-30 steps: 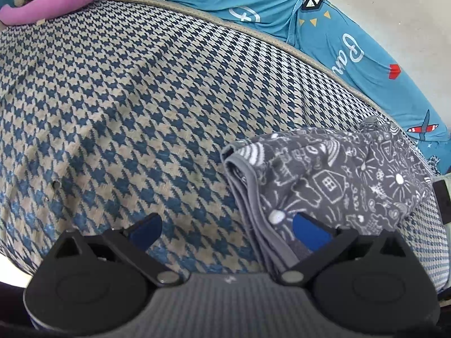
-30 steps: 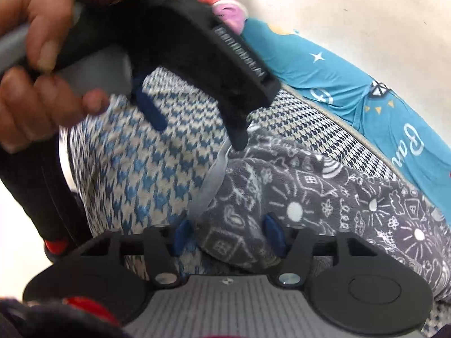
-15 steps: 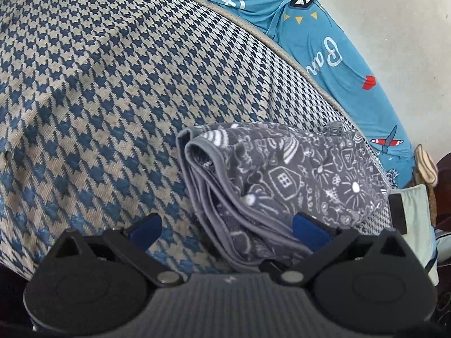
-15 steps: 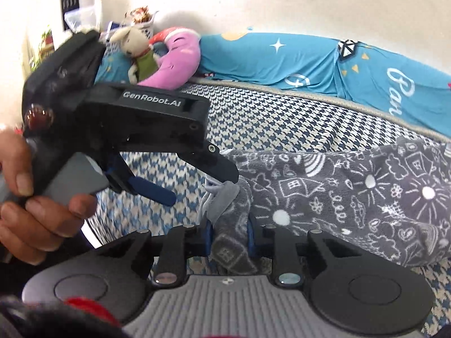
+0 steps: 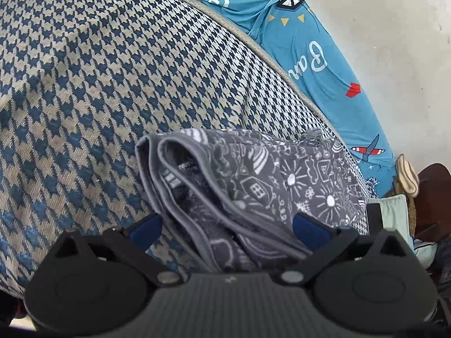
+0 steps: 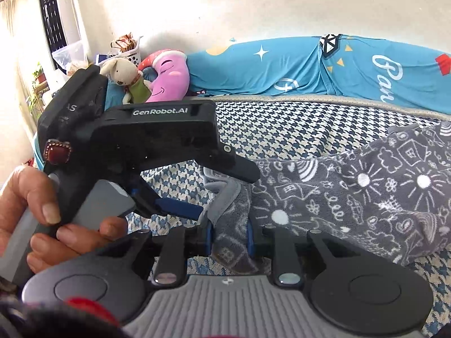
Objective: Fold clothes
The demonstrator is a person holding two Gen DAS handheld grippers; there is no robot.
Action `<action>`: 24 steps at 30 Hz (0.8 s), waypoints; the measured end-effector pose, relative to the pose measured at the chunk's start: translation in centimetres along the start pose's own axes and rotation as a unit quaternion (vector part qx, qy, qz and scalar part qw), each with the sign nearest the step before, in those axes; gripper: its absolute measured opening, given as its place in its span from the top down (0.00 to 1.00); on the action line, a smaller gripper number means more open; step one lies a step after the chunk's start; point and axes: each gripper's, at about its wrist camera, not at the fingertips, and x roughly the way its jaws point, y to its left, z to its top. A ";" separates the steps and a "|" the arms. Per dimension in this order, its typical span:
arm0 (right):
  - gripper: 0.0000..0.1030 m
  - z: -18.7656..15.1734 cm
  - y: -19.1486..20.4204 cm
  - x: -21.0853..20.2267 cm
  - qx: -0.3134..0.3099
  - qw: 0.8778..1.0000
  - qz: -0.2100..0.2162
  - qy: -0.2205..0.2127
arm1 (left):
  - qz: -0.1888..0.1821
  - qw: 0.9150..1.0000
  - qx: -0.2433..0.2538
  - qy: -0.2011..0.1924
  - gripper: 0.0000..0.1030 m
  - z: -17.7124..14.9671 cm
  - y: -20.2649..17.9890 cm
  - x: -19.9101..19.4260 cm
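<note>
A: Obs. The grey fleece garment with white doodle print (image 5: 253, 186) lies bundled in several layers on the blue-and-beige houndstooth bed cover (image 5: 98, 84), its piped hem edges stacked toward the left gripper (image 5: 225, 228). Left jaws stand wide, with the layered edge between them but not pinched.

B: Right side?

A: Right gripper (image 6: 228, 238) has its jaws narrow, closed on a thick wad of the same garment near its lower corner. The person's left hand (image 6: 48, 219) holds the left gripper's handle just beside that grip.

B: Risks?

A: Judgement only. 1) The right grip takes a bunched wad, not one clean edge; lifting could drag inner layers out and skew the fold. 2) If the left jaws close where they stand, they may catch only some of the stacked hems, and the rest would sag open. 3) The two grippers are close together; they may knock each other.

B: Fleece is soft, so it may creep in the grip.
</note>
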 end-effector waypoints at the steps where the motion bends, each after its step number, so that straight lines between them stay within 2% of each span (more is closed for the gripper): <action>1: 0.78 0.1 0.0 0.0 0.001 1.000 0.001 0.000 | -0.002 1.000 0.001 -0.001 0.00 0.0 0.0 0.0; 12: 0.78 0.2 0.3 -0.4 0.000 1.000 0.001 -0.003 | -0.013 1.000 -0.020 -0.006 0.00 -0.2 1.3 0.4; 17: 0.78 0.4 -0.2 -0.6 0.019 1.000 0.010 -0.008 | -0.023 0.999 -0.028 -0.005 0.00 -0.2 1.7 1.6; 21: 0.78 0.4 -0.1 -0.7 0.016 1.000 0.009 -0.011 | -0.021 1.000 -0.017 -0.014 0.00 0.1 1.3 2.2; 22: 0.78 0.3 0.1 -0.6 0.011 1.000 0.006 -0.009 | -0.021 1.000 -0.011 -0.017 0.05 0.2 1.1 2.3; 23: 0.78 0.2 0.3 -0.4 0.005 1.000 0.003 -0.007 | -0.020 1.000 -0.007 -0.015 0.15 0.2 1.0 2.5; 24: 0.77 0.2 0.5 -0.3 -0.003 1.000 0.000 -0.002 | -0.019 1.000 -0.004 -0.012 0.20 0.3 0.8 2.7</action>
